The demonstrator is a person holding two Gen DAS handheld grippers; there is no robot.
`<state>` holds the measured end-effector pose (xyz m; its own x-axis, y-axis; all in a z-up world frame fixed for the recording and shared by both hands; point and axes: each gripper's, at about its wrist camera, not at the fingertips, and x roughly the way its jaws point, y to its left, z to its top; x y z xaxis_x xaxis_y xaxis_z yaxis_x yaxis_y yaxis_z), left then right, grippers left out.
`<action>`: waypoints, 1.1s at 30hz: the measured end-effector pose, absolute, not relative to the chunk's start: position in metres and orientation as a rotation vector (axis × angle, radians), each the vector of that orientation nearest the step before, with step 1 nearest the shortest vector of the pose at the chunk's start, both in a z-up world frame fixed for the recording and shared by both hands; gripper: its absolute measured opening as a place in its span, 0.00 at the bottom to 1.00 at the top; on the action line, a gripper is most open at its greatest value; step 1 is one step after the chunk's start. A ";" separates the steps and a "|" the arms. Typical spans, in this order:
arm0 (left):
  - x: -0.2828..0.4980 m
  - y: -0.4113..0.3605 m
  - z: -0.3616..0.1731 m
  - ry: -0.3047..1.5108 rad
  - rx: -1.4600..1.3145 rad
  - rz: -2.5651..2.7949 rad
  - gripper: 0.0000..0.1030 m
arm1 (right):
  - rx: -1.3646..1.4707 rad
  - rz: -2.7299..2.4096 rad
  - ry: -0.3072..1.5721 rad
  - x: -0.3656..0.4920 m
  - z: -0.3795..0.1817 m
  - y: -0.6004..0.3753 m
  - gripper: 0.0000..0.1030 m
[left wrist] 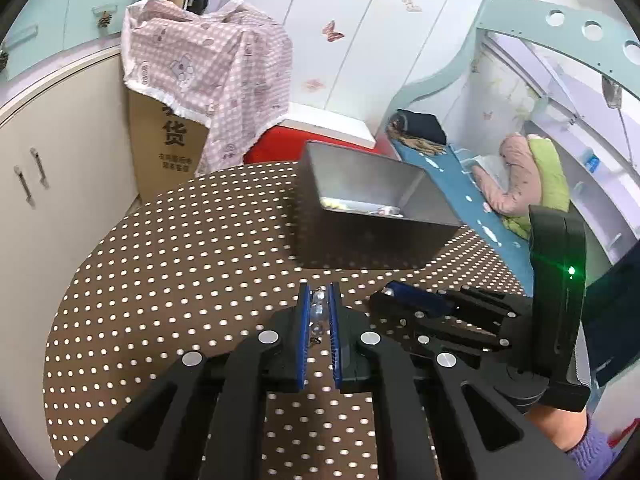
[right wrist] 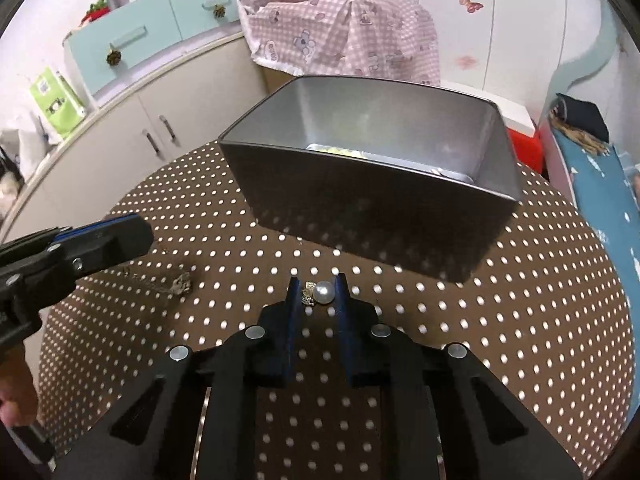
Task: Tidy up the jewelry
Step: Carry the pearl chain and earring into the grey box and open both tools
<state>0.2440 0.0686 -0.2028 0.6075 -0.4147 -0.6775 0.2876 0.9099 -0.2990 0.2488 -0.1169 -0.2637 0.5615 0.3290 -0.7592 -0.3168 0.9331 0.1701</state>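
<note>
My left gripper [left wrist: 319, 308] is clamped on a string of clear beads [left wrist: 318, 310], held over the dotted table [left wrist: 160, 280]. My right gripper [right wrist: 318, 294] is narrow, its pads pinching a pearl earring [right wrist: 322, 293] near the table surface. The grey tin [right wrist: 360, 168] sits just beyond, some jewelry inside. A small chain [right wrist: 176, 283] lies to the left.

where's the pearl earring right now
In the right wrist view, the white pearl earring with a small silver charm sits between the right gripper's blue fingertips on the brown polka-dot tablecloth, just in front of the grey metal box.
</note>
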 end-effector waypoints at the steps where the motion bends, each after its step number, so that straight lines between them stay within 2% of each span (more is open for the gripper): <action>1: 0.244 0.066 -0.200 0.821 -0.166 -0.413 0.07 | 0.026 0.386 0.890 0.245 -0.260 -0.121 0.17; 11: 0.238 0.040 -0.153 0.751 -0.139 -0.487 0.07 | 0.101 0.430 0.783 0.222 -0.205 -0.156 0.17; 22: 0.256 0.004 -0.096 0.676 -0.073 -0.534 0.07 | 0.125 0.434 0.688 0.243 -0.149 -0.181 0.17; 28: 0.277 -0.006 -0.074 0.643 -0.053 -0.526 0.07 | 0.131 0.435 0.666 0.261 -0.135 -0.186 0.17; 33: 0.298 -0.009 -0.076 0.656 -0.059 -0.519 0.07 | 0.126 0.439 0.679 0.279 -0.138 -0.182 0.17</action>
<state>0.2979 -0.0091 -0.0758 0.6702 -0.4786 -0.5673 0.4424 0.8713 -0.2124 0.2788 -0.1822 -0.1376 0.6912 0.4321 -0.5793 -0.3509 0.9014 0.2536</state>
